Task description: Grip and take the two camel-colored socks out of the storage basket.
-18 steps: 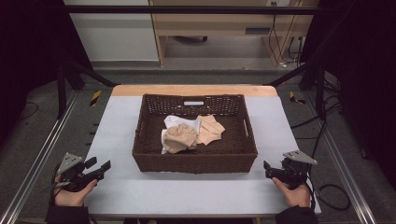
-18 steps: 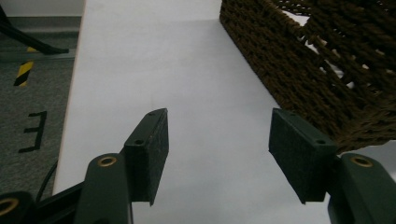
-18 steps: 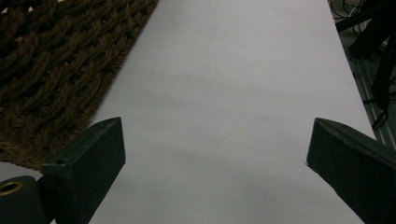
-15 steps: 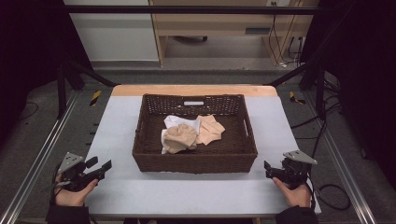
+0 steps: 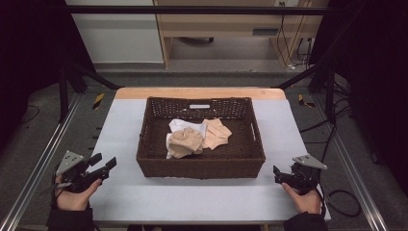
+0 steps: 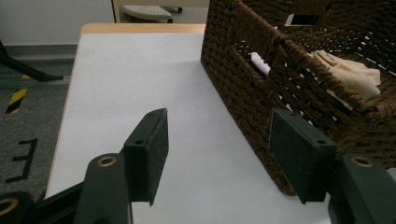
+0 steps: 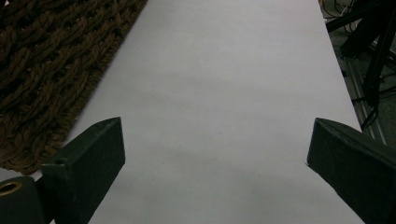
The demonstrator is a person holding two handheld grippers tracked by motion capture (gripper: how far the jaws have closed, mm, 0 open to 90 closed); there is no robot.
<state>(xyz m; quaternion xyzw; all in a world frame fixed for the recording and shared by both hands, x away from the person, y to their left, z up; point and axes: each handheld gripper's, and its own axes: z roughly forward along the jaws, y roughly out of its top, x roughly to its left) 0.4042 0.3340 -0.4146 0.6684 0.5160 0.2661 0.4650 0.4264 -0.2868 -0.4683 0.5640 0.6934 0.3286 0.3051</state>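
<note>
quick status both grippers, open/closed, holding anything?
Left gripper: jaws open, holding nothing, beside the wicker basket.
Right gripper: jaws open wide, holding nothing, over bare table.

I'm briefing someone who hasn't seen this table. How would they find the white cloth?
Start at the dark brown wicker basket in the middle of the table. Inside lies a small heap of cloths. The white cloth is at the heap's back left, partly under the tan cloths, the only white one.
</note>
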